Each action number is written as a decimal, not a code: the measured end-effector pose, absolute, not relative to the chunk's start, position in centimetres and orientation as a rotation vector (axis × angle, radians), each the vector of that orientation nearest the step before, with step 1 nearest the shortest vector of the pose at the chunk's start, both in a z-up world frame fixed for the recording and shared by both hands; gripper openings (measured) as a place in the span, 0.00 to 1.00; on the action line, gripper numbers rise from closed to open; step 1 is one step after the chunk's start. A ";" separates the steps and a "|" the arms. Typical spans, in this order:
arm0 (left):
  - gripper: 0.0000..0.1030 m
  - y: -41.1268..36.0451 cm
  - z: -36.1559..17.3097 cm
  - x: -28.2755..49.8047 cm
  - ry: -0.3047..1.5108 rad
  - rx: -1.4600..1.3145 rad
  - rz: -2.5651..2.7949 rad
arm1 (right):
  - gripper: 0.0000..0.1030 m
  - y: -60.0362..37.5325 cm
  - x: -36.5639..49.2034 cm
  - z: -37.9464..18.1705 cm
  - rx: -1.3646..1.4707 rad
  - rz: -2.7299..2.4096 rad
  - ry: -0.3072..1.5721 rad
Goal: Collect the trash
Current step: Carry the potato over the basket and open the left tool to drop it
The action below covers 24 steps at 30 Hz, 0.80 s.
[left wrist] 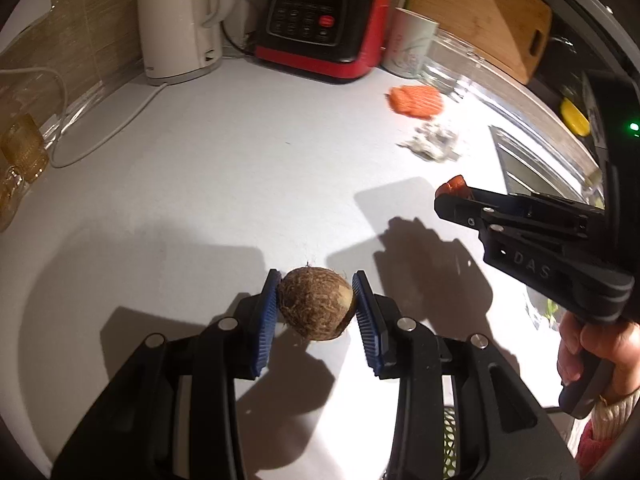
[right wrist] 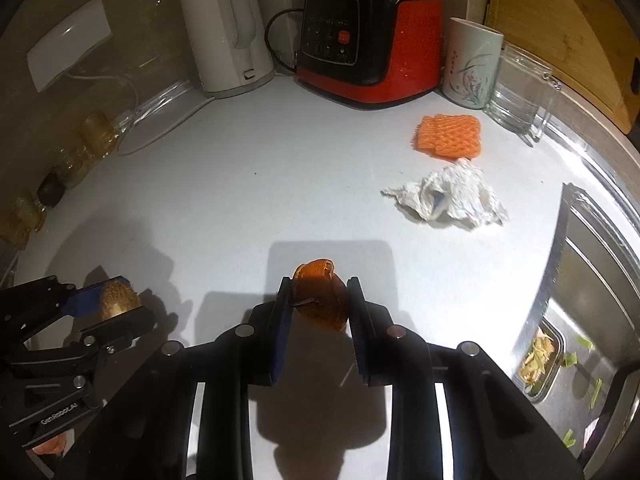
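Observation:
My left gripper (left wrist: 315, 300) is shut on a brown hairy taro-like root (left wrist: 316, 306), held just above the white counter; it also shows in the right wrist view (right wrist: 118, 300). My right gripper (right wrist: 318, 300) is shut on an orange peel piece (right wrist: 320, 300); in the left wrist view it (left wrist: 452, 192) is at the right with the peel (left wrist: 454, 184) at its tip. A crumpled paper towel (right wrist: 448, 200) and an orange foam fruit net (right wrist: 448, 136) lie on the counter (right wrist: 280, 168) ahead, to the right.
At the back stand a white kettle (right wrist: 228, 28), a red and black blender base (right wrist: 368, 40), a patterned mug (right wrist: 472, 64) and a glass jug (right wrist: 524, 88). A sink (right wrist: 580, 300) with vegetable scraps is at the right. Glass jars (right wrist: 72, 160) line the left.

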State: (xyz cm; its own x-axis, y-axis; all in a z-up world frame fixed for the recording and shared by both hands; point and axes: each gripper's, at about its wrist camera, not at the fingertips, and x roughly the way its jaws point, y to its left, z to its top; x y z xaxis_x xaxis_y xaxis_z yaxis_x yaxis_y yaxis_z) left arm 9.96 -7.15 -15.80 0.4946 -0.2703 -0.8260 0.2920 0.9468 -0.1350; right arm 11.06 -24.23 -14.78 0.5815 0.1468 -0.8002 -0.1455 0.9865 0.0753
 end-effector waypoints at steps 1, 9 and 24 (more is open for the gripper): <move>0.35 -7.6 -15.7 9.1 0.999 0.033 -0.352 | 0.27 -24.4 9.8 -14.5 0.002 0.169 0.935; 0.35 -10.8 -15.2 1.5 1.023 0.058 -0.423 | 0.27 -26.0 -1.4 -14.1 0.029 0.142 0.959; 0.35 -14.0 -15.4 -11.5 1.036 0.110 -0.423 | 0.27 -27.8 -16.3 -16.0 0.088 0.124 1.006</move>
State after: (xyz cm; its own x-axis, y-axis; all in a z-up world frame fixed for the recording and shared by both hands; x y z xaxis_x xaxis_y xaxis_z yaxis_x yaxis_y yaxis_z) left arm -11.51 -13.96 -15.36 0.4370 -0.2877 -0.8522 0.3905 0.9142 -0.1083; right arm -16.34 -27.77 -16.04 0.5292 0.1447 -0.8361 -0.0634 0.9893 0.1311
